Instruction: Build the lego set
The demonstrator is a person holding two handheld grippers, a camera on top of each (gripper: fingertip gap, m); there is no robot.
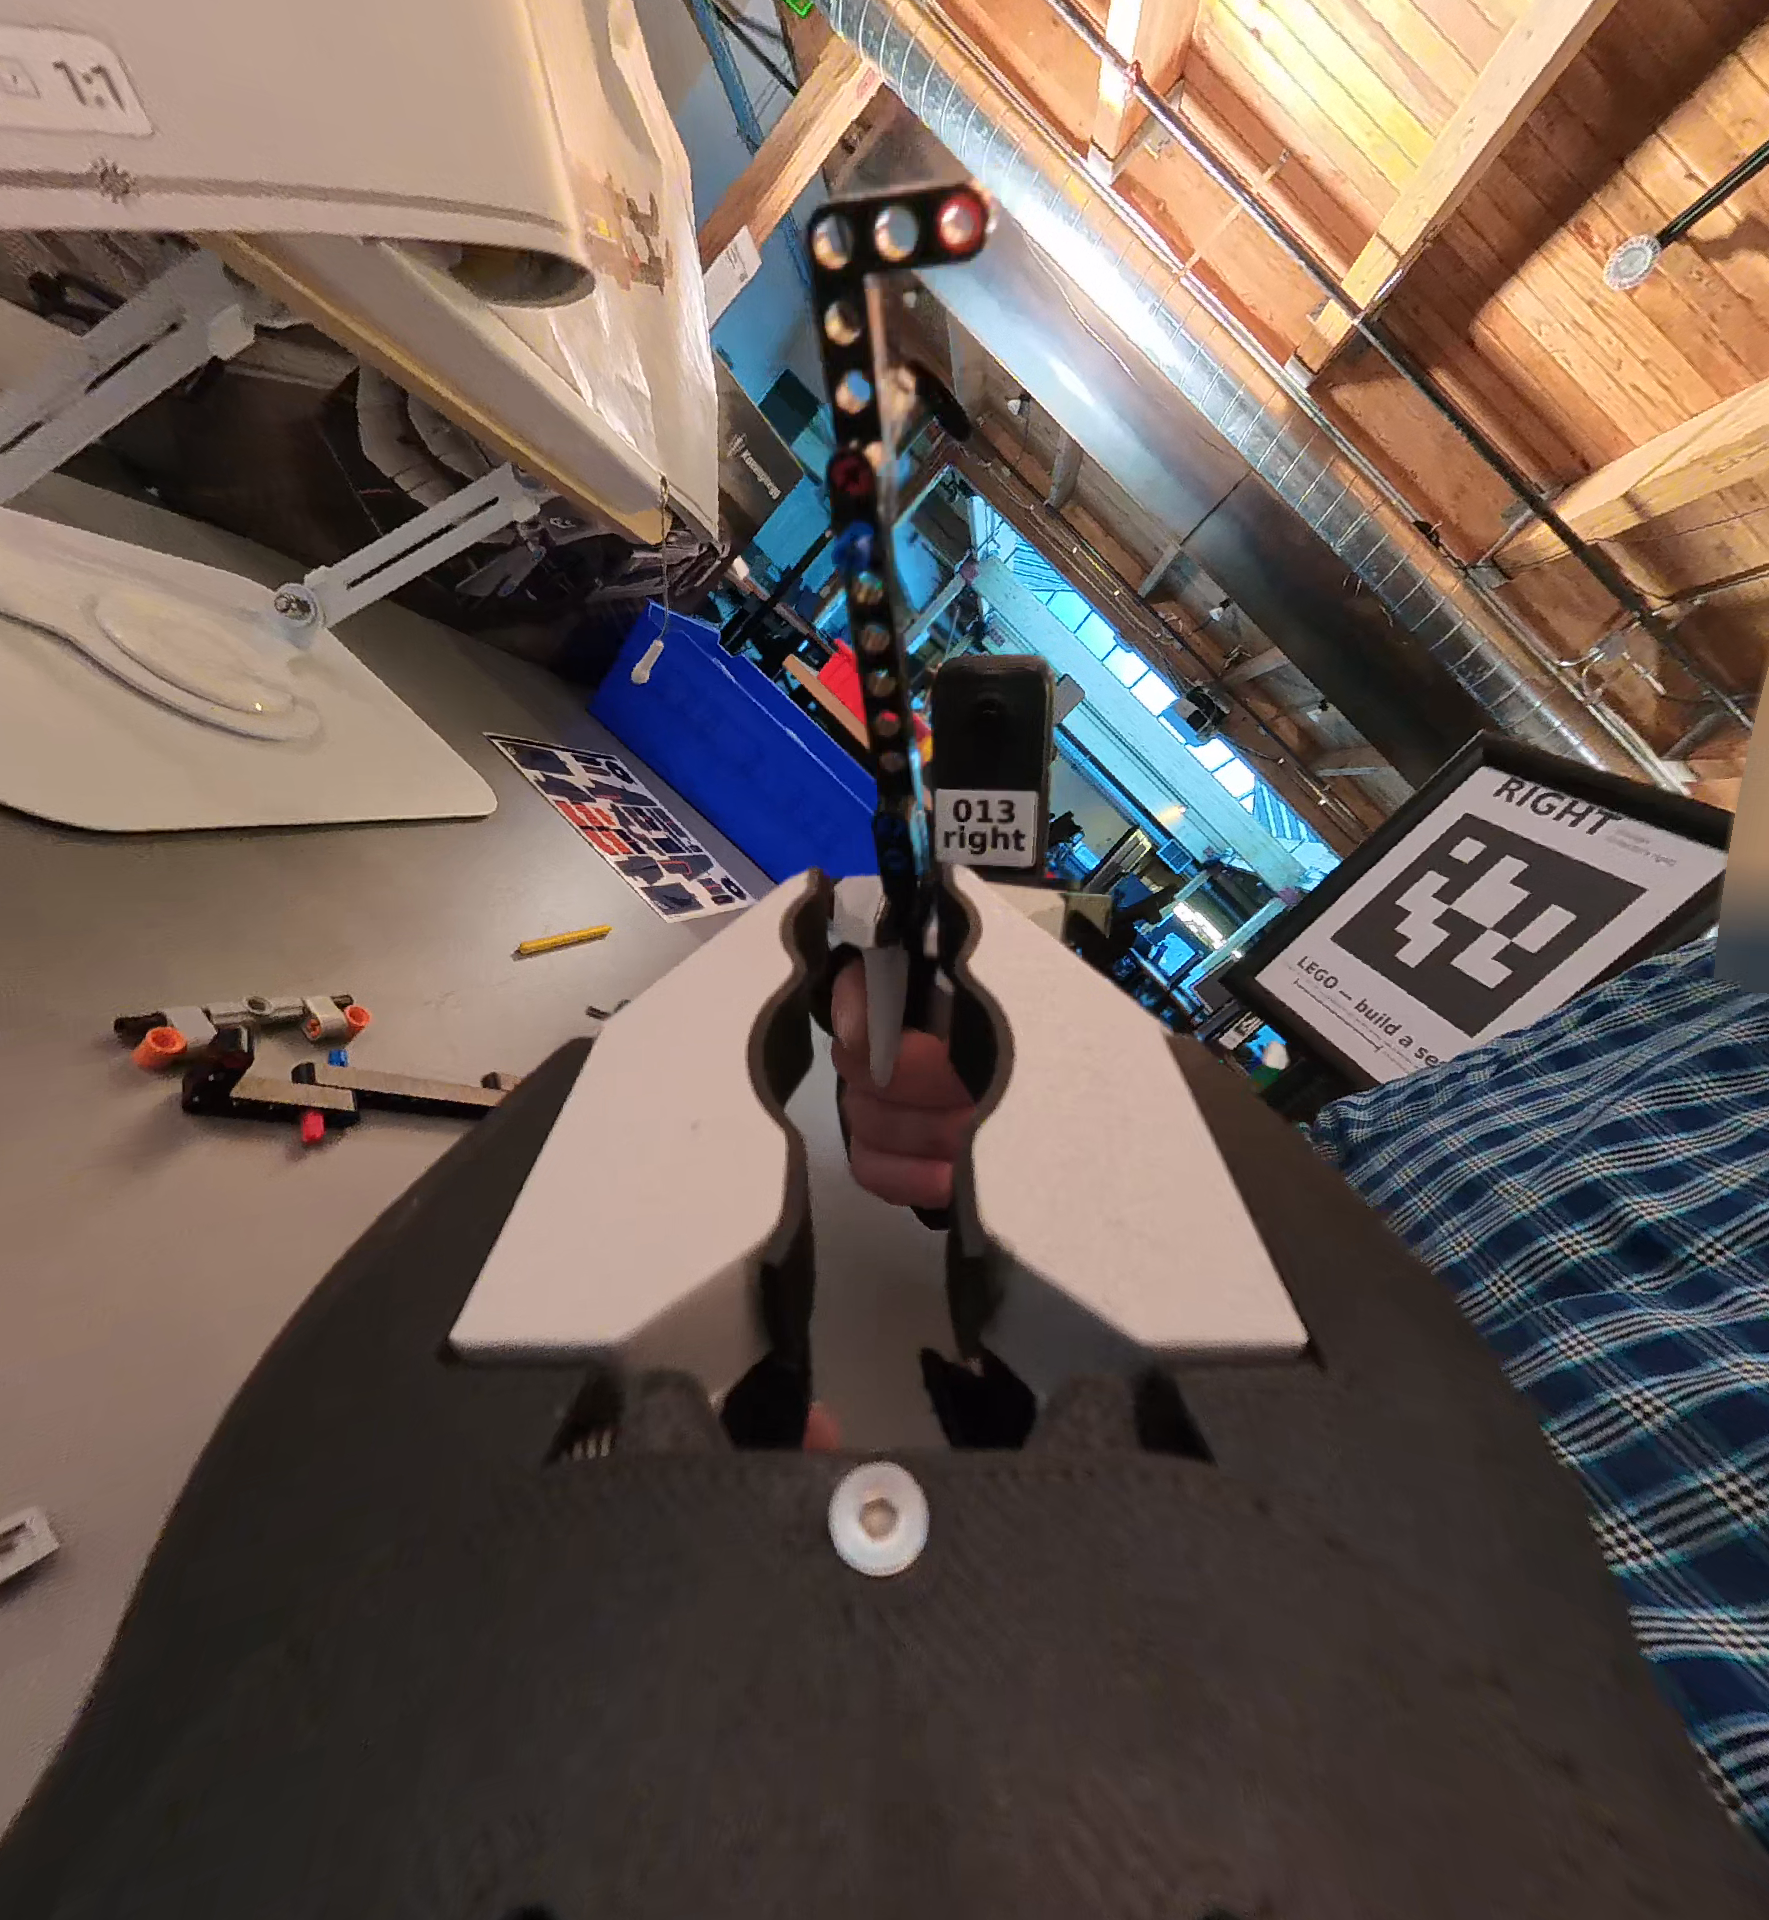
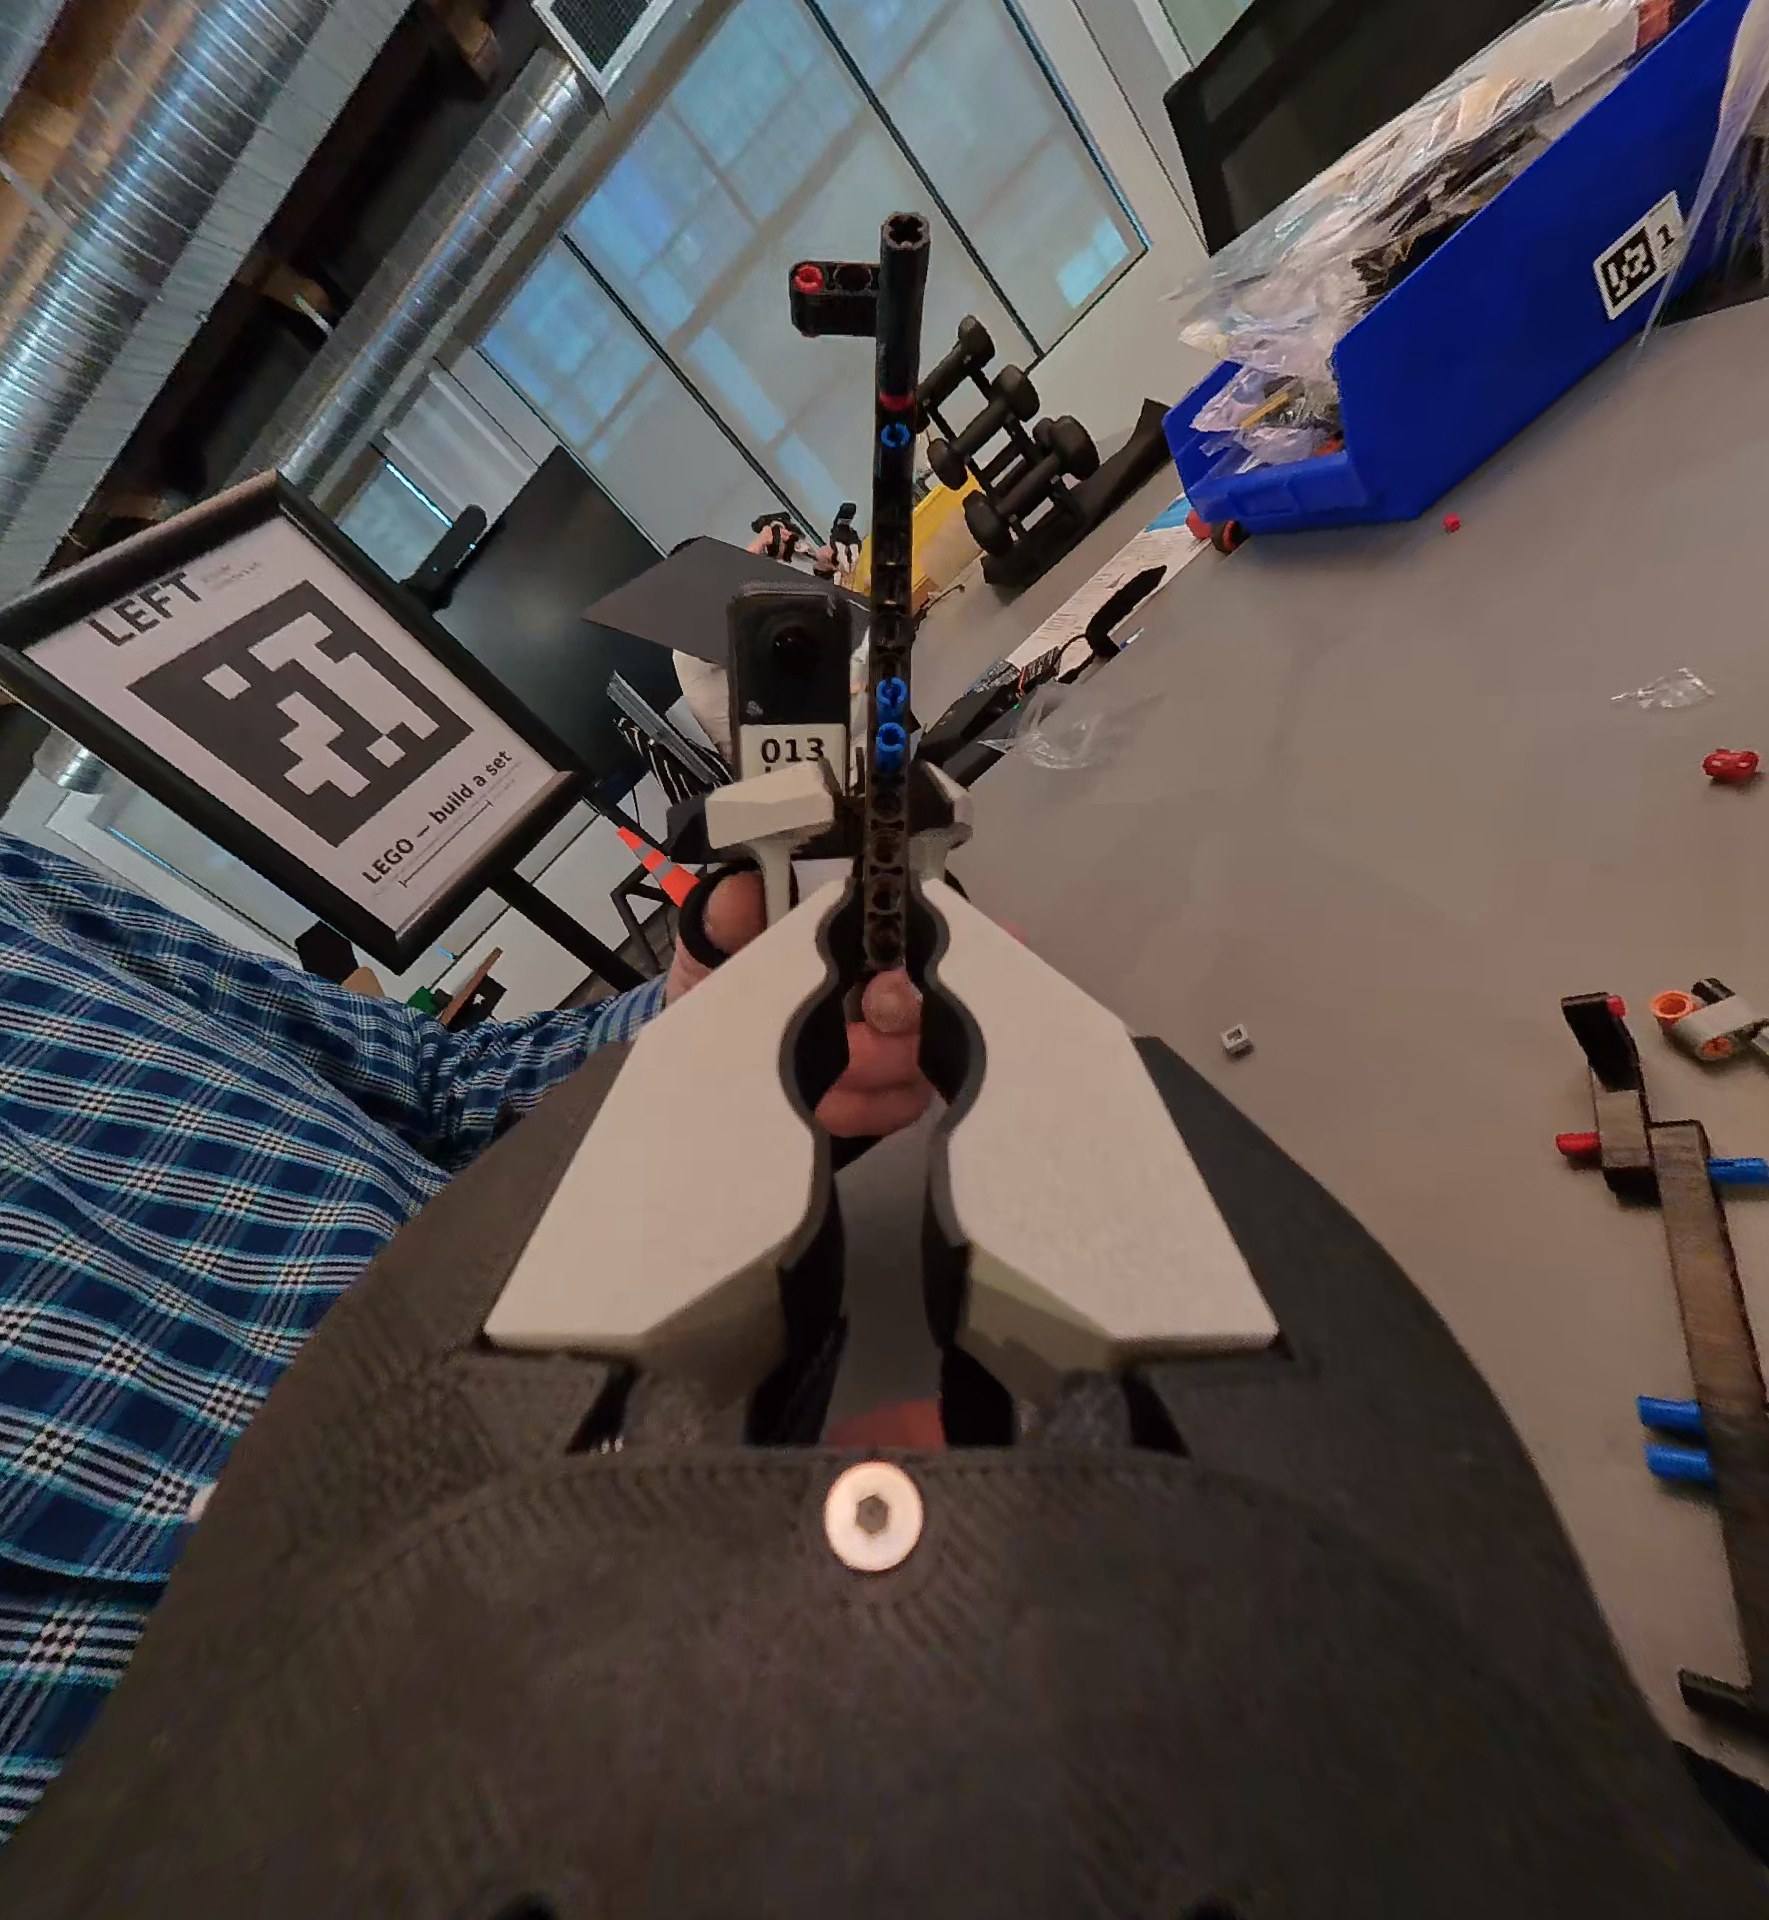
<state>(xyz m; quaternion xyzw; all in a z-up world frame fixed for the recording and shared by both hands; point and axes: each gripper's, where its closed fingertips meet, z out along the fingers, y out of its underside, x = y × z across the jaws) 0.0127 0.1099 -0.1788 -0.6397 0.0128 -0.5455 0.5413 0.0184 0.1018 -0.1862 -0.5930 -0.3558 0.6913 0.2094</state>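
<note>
A long black Technic beam (image 1: 864, 582) with blue and red pins and a short arm at its top is held in the air between both grippers. My left gripper (image 1: 885, 902) is shut on the beam's lower end. The right gripper's white finger (image 1: 882, 997) and the hand holding it show just behind. In the right wrist view the same beam (image 2: 895, 540) stands up from my right gripper (image 2: 880, 906), which is shut on it. The left gripper (image 2: 828, 821) grips it just beyond.
On the grey table (image 1: 132, 1299) lie a black beam sub-assembly (image 1: 340, 1093) (image 2: 1721, 1351), a grey and orange connector (image 1: 246, 1023) (image 2: 1742, 1039), a sticker sheet (image 1: 631, 821), a red piece (image 2: 1732, 766) and a blue parts bin (image 2: 1482, 416). A white booklet stand (image 1: 184, 644) is at left. My left and right fingertips are right by each other. The black beam sub-assembly (image 1: 340, 1093) is about 15 cm from both grippers' fingertips. Look for it in the right wrist view (image 2: 1611, 1142) too.
</note>
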